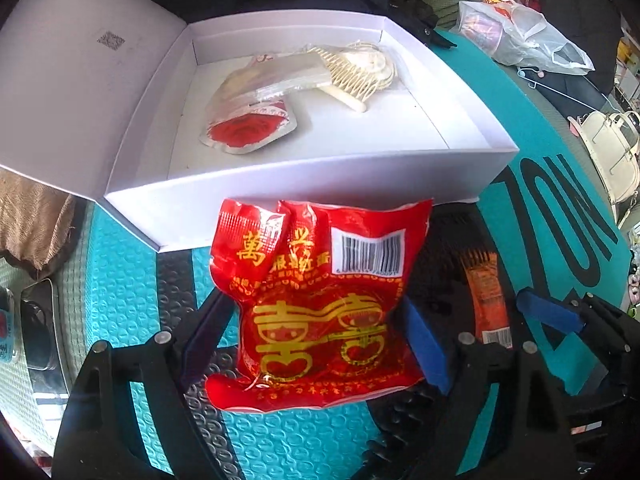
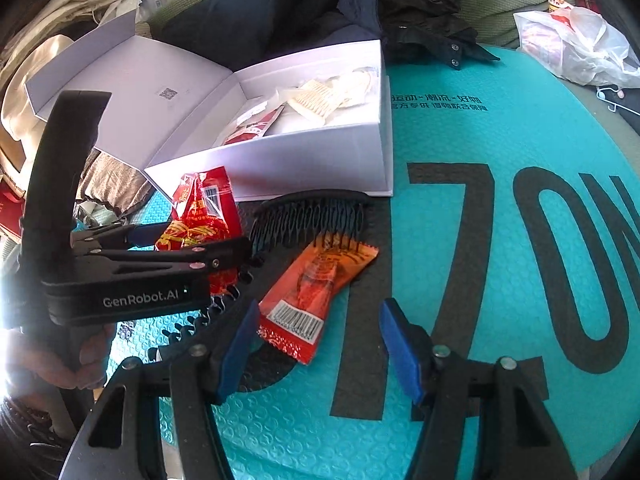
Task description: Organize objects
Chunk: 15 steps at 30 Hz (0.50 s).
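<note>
My left gripper [image 1: 312, 320] is shut on a red packet [image 1: 320, 304] with gold characters and a barcode, held upright just in front of the open white box [image 1: 280, 184]. The right wrist view shows the same left gripper [image 2: 200, 240] from the side, gripping the red packet [image 2: 204, 216]. My right gripper [image 2: 316, 344] stands open over the teal mat [image 2: 520, 128] with nothing between its blue pads. An orange-red packet [image 2: 316, 296] lies just ahead of it, its far end touching a black comb [image 2: 312, 216]. Inside the box lie a cream comb [image 1: 352, 76] and a clear packet with a red rose [image 1: 248, 120].
The box lid [image 1: 80, 80] lies open to the left. A clear plastic bag [image 2: 576, 48] sits at the far right and dark clothing [image 2: 320, 8] behind the box. A white handbag [image 1: 612, 152] stands past the mat's right edge. Brown cloth [image 1: 36, 216] lies at the left.
</note>
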Each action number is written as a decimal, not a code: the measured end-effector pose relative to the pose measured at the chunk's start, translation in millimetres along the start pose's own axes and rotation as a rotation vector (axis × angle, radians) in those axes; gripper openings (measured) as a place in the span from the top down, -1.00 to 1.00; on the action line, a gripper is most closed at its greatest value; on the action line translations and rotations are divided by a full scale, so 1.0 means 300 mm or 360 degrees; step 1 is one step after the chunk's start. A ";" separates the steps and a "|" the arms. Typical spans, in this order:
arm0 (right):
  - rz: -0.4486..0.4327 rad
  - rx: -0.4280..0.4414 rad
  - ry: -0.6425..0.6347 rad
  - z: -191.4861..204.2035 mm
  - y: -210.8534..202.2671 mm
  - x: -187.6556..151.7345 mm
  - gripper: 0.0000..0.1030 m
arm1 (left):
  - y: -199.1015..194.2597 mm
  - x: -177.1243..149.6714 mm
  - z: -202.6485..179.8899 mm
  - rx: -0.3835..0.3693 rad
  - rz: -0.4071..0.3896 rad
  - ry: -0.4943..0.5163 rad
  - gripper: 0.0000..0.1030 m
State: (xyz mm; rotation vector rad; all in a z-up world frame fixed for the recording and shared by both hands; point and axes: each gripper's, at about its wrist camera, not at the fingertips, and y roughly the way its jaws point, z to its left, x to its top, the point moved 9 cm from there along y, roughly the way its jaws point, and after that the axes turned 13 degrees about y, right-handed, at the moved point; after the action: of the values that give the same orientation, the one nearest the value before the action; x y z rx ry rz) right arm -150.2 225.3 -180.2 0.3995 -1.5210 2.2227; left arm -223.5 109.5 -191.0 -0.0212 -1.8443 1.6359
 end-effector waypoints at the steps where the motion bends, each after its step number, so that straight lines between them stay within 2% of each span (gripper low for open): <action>1: -0.0008 -0.0010 -0.0015 0.002 0.004 -0.001 -0.20 | 0.004 0.001 -0.001 0.0006 0.0004 0.0016 -0.60; 2: -0.0017 -0.0027 -0.0032 0.003 0.008 -0.002 -0.17 | 0.006 0.003 -0.001 0.0014 -0.0002 0.0031 -0.57; 3: -0.0027 -0.0040 -0.0037 0.004 0.007 -0.002 -0.02 | 0.006 0.003 0.001 0.0020 -0.0012 0.0042 -0.51; 4: -0.0020 -0.0032 -0.0028 0.005 0.006 -0.001 0.31 | 0.006 0.004 0.002 0.0024 -0.0016 0.0050 -0.48; 6: 0.0000 -0.0082 -0.0021 -0.010 0.009 -0.004 0.64 | 0.005 0.001 0.002 -0.0005 -0.0029 0.0056 -0.42; 7: 0.0006 -0.0096 -0.0033 -0.014 0.007 -0.006 0.70 | 0.004 0.002 0.001 -0.0018 -0.0033 0.0057 -0.41; 15: 0.0031 -0.0129 -0.0047 -0.043 -0.031 -0.034 0.71 | -0.021 -0.036 -0.008 -0.0033 -0.0013 0.0050 -0.39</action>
State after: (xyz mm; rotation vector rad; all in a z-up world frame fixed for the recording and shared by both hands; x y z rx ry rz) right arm -136.9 238.5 -181.9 0.3957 -1.6310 2.1702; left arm -211.3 105.6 -190.3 -0.0482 -1.8355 1.6020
